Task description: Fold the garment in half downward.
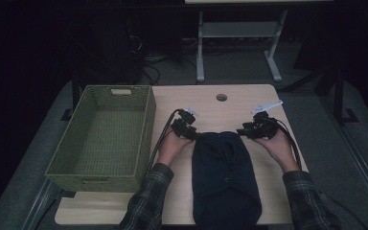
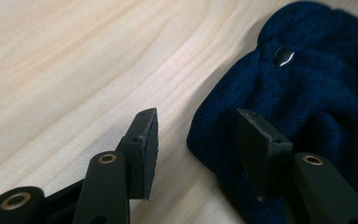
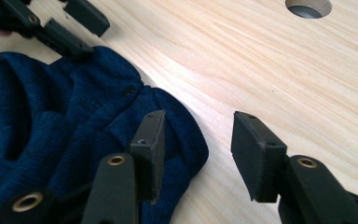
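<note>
Working at the far end of a navy knitted garment (image 1: pixel 226 175) lying along the near middle of the table (image 1: pixel 249 103), we are holding the left gripper (image 2: pixel 196 133) and right gripper (image 3: pixel 198 140) at its two far corners. Both sets of jaws are standing partly open, gripping nothing; the cloth's edge is lying between them, pads clear. It is looking soft, light and floppy, so we are judging the thick rolled hem corners best for pinching. A green woven basket (image 1: pixel 146 120) is sitting along the left edge.
</note>
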